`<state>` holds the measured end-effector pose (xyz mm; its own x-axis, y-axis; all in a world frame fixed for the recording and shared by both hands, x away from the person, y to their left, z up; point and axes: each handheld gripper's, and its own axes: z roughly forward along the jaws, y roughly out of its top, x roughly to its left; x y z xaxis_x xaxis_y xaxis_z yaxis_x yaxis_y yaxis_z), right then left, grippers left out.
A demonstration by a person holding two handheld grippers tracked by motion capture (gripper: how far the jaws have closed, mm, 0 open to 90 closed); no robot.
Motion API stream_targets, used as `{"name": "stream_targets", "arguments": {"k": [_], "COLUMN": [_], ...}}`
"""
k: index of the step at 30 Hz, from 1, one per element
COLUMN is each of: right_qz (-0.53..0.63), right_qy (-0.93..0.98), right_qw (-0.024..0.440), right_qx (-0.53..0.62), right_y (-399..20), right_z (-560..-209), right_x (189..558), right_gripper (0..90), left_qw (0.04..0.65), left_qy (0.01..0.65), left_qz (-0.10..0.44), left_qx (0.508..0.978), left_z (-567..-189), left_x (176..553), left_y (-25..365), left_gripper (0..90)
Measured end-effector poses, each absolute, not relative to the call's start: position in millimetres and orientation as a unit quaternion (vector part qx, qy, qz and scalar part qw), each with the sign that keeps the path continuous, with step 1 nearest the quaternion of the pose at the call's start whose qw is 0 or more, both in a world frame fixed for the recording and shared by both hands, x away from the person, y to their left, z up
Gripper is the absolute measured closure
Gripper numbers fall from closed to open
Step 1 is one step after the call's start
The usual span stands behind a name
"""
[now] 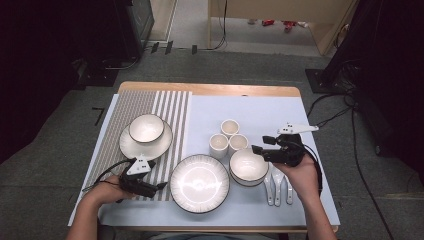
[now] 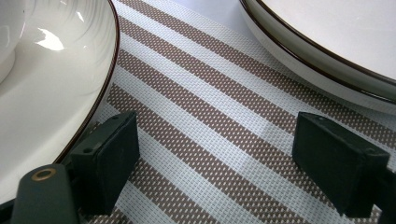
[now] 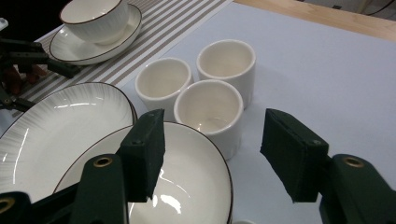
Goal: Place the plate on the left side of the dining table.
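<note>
On the table's blue mat, right tool [image 1: 258, 144] — released — hovers over the bowl's [image 1: 248, 166] rim.

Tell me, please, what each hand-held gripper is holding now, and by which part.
Nothing is held. The left hand-held gripper is open over the striped placemat; the right hand-held gripper is open above the bowl.
</note>
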<state>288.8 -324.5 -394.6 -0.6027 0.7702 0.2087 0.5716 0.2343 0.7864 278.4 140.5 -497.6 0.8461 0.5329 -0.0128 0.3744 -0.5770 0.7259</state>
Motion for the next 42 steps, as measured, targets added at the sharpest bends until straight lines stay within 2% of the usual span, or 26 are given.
{"name": "stream_targets", "arguments": {"k": [42], "right_qz": [0.444], "right_qy": [0.752], "right_qw": [0.131], "right_qx": [0.470], "right_y": [-362], "right_z": [-413], "right_x": [290], "right_gripper": [42.3], "left_qw": [0.380], "left_qy": [0.256], "left_qz": [0.105], "left_qx": [0.883], "left_z": [-498], "left_x": [278], "left_y": [140], "left_gripper": [15.2]}}
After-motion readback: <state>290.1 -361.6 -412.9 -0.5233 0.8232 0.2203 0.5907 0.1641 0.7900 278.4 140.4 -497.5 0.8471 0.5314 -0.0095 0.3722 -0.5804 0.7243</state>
